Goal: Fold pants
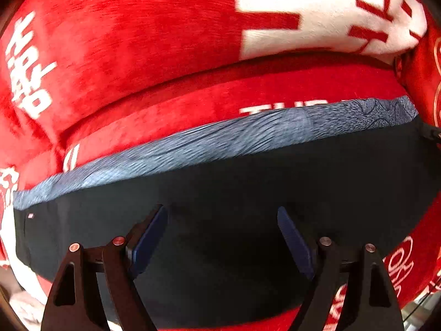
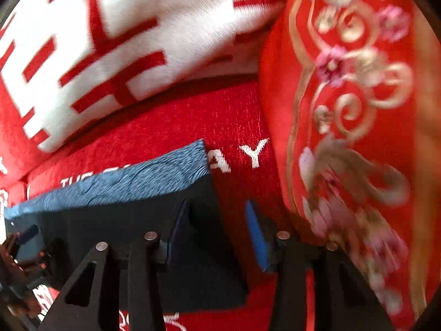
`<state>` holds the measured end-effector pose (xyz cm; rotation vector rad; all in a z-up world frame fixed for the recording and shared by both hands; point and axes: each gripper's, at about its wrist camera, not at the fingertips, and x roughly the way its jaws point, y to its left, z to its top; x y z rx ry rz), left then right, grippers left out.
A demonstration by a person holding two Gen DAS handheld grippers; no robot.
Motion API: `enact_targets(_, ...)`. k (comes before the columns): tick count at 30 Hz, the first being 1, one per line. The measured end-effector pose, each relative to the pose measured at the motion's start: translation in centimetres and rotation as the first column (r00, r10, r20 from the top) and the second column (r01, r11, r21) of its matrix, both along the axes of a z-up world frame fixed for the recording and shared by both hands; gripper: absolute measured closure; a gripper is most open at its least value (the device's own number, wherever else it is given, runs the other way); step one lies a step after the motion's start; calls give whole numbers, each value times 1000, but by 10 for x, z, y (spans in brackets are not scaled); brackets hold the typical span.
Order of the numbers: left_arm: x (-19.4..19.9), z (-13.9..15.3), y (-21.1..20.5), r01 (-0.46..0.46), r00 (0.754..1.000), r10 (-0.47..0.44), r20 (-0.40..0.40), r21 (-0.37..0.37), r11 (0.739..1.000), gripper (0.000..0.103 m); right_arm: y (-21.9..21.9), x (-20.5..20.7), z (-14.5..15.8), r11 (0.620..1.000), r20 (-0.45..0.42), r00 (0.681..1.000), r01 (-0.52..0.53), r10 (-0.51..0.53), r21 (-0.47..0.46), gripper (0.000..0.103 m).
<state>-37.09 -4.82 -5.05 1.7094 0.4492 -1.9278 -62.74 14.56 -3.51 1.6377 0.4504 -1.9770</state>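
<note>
The dark pants (image 1: 248, 182) lie folded flat on a red blanket, with a blue-grey patterned waistband (image 1: 220, 140) along their far edge. My left gripper (image 1: 222, 209) hangs straight over the dark cloth with its jaws wide apart and nothing between the blue pads. In the right wrist view the pants (image 2: 124, 220) end in a corner below the waistband (image 2: 132, 182). My right gripper (image 2: 217, 204) is open astride that right edge. One finger is over the dark cloth, the other over the blanket, and the pads do not press on it.
The red plush blanket (image 1: 275, 91) with white lettering covers the surface. A white-and-red patterned cushion (image 2: 132, 33) lies behind the pants. A red embroidered cushion (image 2: 358, 110) with gold and pink flowers stands close on the right of the right gripper.
</note>
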Motion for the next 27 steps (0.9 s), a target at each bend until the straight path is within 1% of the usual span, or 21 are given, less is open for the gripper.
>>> enact_targets(2,17,10,-5,-46,999,46,0,-3,999,20,3,13,9,999,1,1000,8,-8,-33,55)
enact_targets(4,35,18,-12,-90,996,90,14,-7,996,20,7,27,11,999,18,999,30,-29,-44,54)
enact_targets(8,73,35,-29,-173,983,175,48,-40,984,20,18,55,13,995,86,994,70,-63,-73,53)
enact_targets(10,98,46,-40,-223,972,227,59,-56,973,20,17,71,16,995,98,994,57,-49,-82,53)
enact_targets(11,111,52,-45,-249,966,253,61,-65,966,20,30,73,19,994,108,993,55,-44,-95,53)
enact_targets(14,145,62,-57,-309,947,315,70,-85,947,20,21,98,21,989,181,984,30,-3,-147,53)
enact_targets(18,184,66,-74,-358,928,365,78,-95,929,20,-4,142,16,975,309,948,-8,78,-223,53)
enact_targets(20,200,68,-83,-359,927,368,77,-107,927,20,-23,171,13,967,342,931,-42,129,-251,53)
enact_targets(22,213,62,-91,-352,930,361,74,-117,929,20,-49,203,7,958,377,909,-71,177,-279,53)
enact_targets(24,229,59,-100,-357,927,367,79,-120,926,20,-72,234,0,947,435,878,-59,200,-317,53)
enact_targets(26,254,44,-128,-372,922,381,70,-107,922,20,-91,267,-9,937,506,838,-18,205,-349,53)
enact_targets(27,261,43,-133,-370,924,377,65,-102,923,20,-105,283,-18,933,540,816,4,205,-360,53)
